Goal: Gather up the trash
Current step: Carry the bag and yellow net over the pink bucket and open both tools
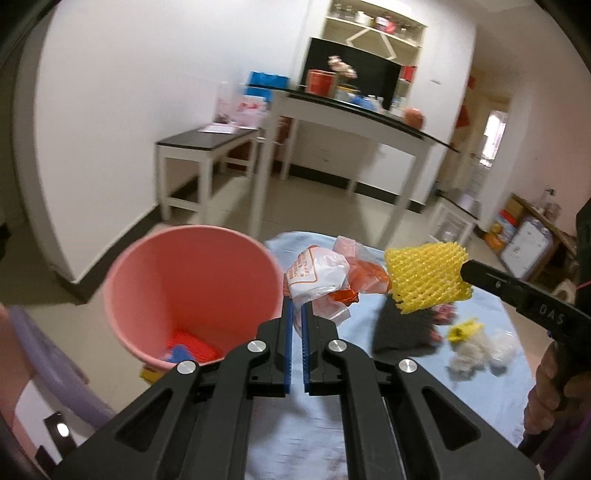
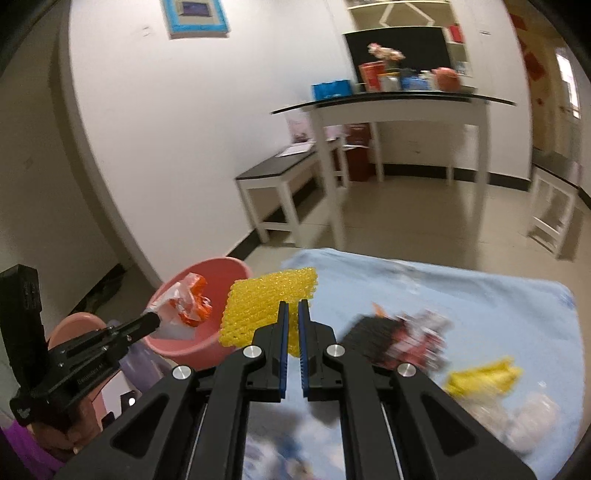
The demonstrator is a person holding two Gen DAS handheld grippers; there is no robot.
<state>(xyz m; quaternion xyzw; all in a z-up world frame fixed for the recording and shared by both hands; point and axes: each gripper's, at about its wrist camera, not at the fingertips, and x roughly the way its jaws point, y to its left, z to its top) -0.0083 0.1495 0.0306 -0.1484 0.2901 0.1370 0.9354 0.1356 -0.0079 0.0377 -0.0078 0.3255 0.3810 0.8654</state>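
We see a table under a blue cloth (image 2: 480, 295). On it lie a black wrapper (image 2: 373, 336), a yellow scrap (image 2: 484, 376) and white wads (image 2: 532, 417) toward its right edge.

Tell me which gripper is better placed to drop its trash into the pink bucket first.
Left, probably. The left gripper holds the orange-and-white plastic wrapper right beside the pink bucket rim. The right gripper holds the yellow foam net farther out, over the blue cloth.

White tables (image 1: 354, 122) (dark-topped) below a shelf (image 1: 373, 26).
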